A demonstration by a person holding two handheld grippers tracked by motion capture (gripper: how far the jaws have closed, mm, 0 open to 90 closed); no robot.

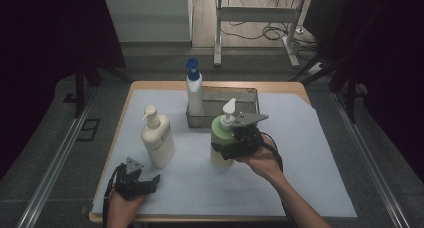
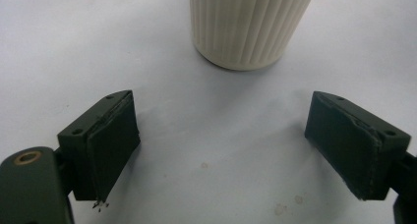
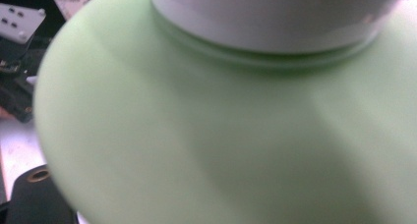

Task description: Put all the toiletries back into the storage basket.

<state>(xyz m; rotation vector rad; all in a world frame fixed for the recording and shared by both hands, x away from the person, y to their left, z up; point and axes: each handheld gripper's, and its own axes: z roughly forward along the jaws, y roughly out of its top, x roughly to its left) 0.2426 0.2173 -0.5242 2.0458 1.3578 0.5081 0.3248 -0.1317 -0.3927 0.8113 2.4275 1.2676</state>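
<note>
A green pump bottle with a white pump head is at the table's middle, and my right gripper is shut around its body from the right. In the right gripper view the green bottle is pressed very close between the jaws. A cream ribbed pump bottle stands left of centre. My left gripper rests low near the front left edge, open, just short of that bottle. The left gripper view has the cream bottle's base ahead of the left gripper, whose jaws are spread with nothing between them.
A white bottle with a blue cap stands in the left end of a metal tray at the back of the table. A white sheet covers the wooden tabletop. Dark curtains and metal rails flank the table.
</note>
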